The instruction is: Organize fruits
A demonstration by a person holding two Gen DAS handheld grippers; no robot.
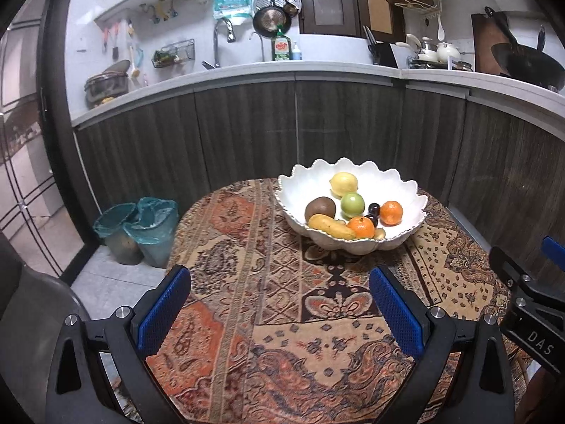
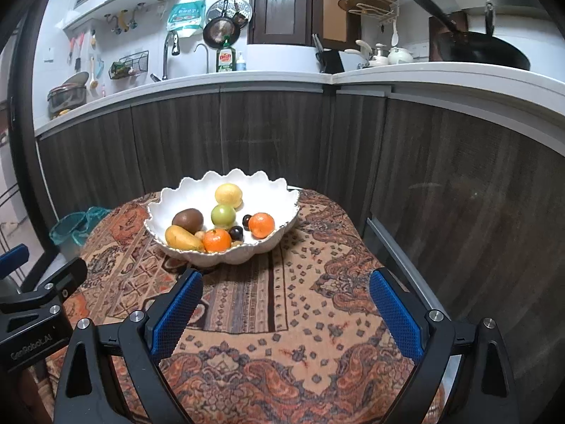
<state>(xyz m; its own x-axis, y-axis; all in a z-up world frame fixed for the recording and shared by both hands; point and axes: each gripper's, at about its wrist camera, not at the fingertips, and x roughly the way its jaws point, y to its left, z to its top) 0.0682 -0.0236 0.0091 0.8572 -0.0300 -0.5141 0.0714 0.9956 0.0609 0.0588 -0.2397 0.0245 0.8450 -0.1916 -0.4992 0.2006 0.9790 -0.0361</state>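
1. The worktop [image 2: 317,318] fills the lower part of both views, draped in a patterned orange-and-brown cloth, and apart from the bowl the visible cloth carries no loose fruit.
2. The scalloped white bowl [image 2: 169,196] sits toward the worktop's far edge, left of centre from the right wrist camera and right of centre from the left.
3. All the fruit is inside it: a yellow lemon [image 2: 229,195] at the back, a brown kiwi [image 2: 188,219] to the left, a green apple [image 2: 223,215] in the middle.
4. Along the near rim lie a yellow mango [image 2: 183,238] and an orange [image 2: 216,240], touching; a second orange [image 2: 261,225] sits to the right.
5. Two dark plums [image 2: 236,233] nestle between the oranges.
6. The left claw [image 1: 279,312] hangs spread wide over the near half of the worktop, nothing between its blue pads.
7. The right claw [image 2: 286,312] is likewise spread and empty, hovering just short of the bowl.
8. My read: with everything gathered in the bowl, the sorting looks finished or nearly so.
9. If a move remains, it calls for reaching over the near rim without knocking the bowl; the round fruit would likely roll under a careless pinch.
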